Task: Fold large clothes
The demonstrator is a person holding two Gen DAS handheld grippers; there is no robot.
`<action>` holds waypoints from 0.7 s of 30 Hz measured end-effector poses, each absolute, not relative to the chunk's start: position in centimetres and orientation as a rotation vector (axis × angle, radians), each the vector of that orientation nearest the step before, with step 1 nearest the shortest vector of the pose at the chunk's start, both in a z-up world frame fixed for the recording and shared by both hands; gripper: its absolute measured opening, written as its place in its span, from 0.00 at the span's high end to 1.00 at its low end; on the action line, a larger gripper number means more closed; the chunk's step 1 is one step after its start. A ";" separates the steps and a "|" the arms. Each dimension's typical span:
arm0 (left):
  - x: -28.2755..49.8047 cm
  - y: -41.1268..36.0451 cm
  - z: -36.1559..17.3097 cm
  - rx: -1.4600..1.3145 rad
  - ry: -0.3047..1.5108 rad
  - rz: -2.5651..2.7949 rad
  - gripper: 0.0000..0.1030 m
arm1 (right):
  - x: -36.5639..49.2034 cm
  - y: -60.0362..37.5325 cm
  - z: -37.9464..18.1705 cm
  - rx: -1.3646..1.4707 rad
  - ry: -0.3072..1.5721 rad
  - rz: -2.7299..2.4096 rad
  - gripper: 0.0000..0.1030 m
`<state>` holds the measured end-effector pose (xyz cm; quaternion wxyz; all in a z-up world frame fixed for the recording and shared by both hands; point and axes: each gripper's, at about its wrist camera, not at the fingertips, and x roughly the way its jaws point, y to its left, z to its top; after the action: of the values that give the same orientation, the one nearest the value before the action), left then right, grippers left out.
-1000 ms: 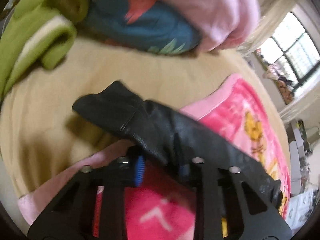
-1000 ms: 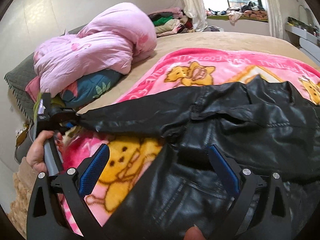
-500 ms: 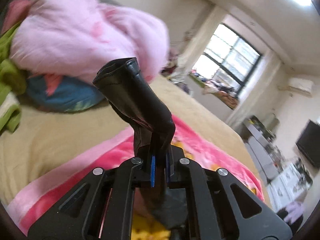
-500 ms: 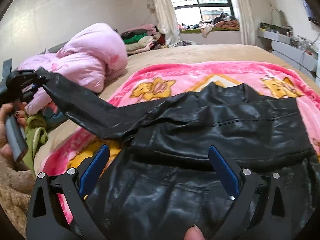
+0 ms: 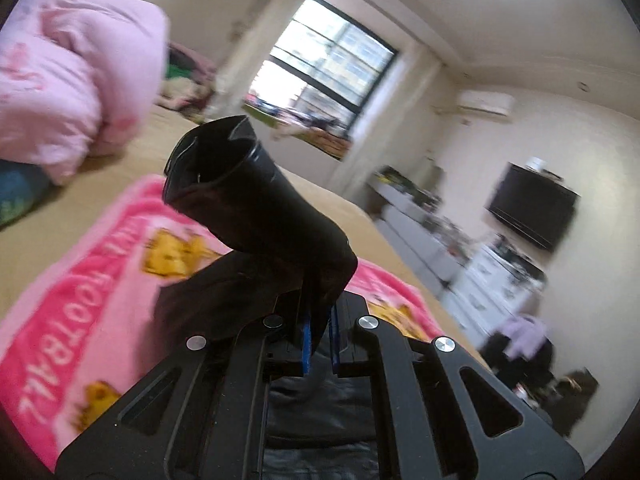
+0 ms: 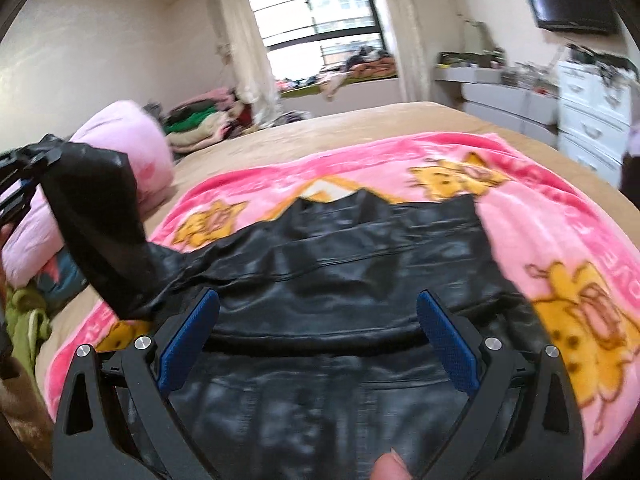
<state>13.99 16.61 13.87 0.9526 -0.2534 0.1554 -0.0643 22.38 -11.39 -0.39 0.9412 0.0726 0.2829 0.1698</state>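
Note:
A black leather jacket (image 6: pixel 360 264) lies spread on a pink cartoon blanket (image 6: pixel 540 220) on the bed. My left gripper (image 5: pixel 319 320) is shut on the jacket's sleeve (image 5: pixel 256 216). The sleeve stands up from the jaws with its open cuff (image 5: pixel 216 148) pointing away. In the right wrist view that gripper (image 6: pixel 20 184) is at the far left edge, and the sleeve (image 6: pixel 96 232) rises off the bed to it. My right gripper (image 6: pixel 318 298) hovers open over the jacket's body with nothing between its blue pads (image 6: pixel 188 340).
A bunched pink duvet (image 6: pixel 132 140) and green clothing (image 6: pixel 28 320) lie at the bed's left end. Folded clothes (image 6: pixel 200 120) are piled near the window. White drawers (image 6: pixel 592 120) and a wall TV (image 5: pixel 532 208) stand to the right. A person's fingertip (image 6: pixel 390 466) shows at the bottom.
My left gripper closed on the sleeve, lifted it off the bed and swung it up and inward toward the jacket. My right gripper shifted sideways over the jacket, still open.

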 end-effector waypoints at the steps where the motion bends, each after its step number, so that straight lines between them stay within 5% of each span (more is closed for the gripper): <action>1: 14.4 15.7 13.8 -0.506 0.325 -0.162 0.99 | 22.4 -12.1 -0.3 0.157 0.574 0.330 0.05; 16: 20.3 0.7 4.2 -0.169 0.651 -0.431 0.99 | 21.7 -20.3 0.0 0.274 0.523 0.171 0.05; 21: 21.1 -1.9 0.5 -0.085 0.750 -0.460 0.86 | 21.8 -22.6 -0.5 0.339 0.531 0.135 0.04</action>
<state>21.09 -1.95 0.46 0.9039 -0.0414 0.3630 -0.2224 21.80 -22.62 -0.53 0.9486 0.1667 0.2609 0.0663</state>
